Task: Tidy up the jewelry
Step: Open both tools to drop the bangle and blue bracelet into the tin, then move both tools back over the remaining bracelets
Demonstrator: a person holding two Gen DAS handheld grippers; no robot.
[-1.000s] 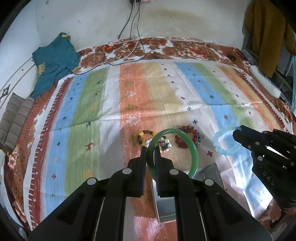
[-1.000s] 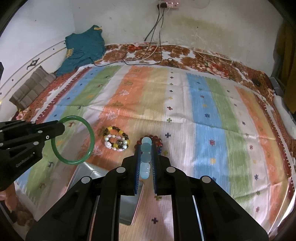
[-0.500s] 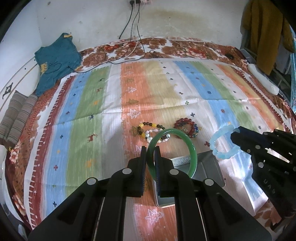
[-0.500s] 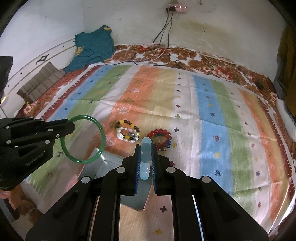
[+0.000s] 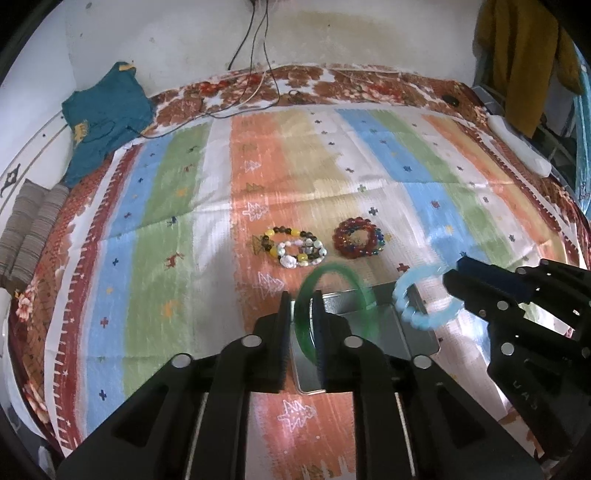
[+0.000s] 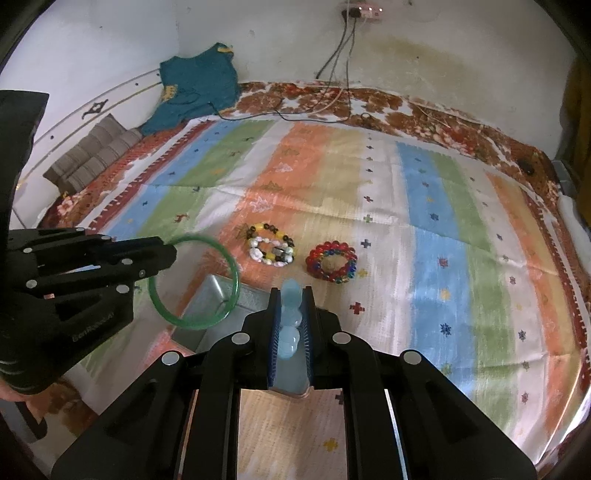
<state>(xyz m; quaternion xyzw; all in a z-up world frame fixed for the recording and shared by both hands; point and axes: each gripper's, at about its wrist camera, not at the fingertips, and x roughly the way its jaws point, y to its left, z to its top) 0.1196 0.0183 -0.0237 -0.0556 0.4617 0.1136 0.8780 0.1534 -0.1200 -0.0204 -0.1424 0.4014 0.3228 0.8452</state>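
Bed covered with a striped cloth point(image 5: 258, 177) in orange, green, blue and white bands, over a brown floral sheet point(image 5: 369, 81) showing at the far edge. White stained wall point(image 6: 424, 48) behind. Power strip point(image 6: 364, 13) high on the wall, cables point(image 6: 332, 55) hanging onto the bed. Teal shirt point(image 5: 103, 118) against the left wall, folded grey-brown striped cloth point(image 5: 29, 225) beside it. Mustard garment point(image 5: 524, 55) hanging far right. Daylight, fairly bright.

Both wrist cams look fwd/down, close over striped cloth point(image 5: 177, 206); both share metal tin point(image 6: 216, 295) and beaded bracelets point(image 5: 295, 251).
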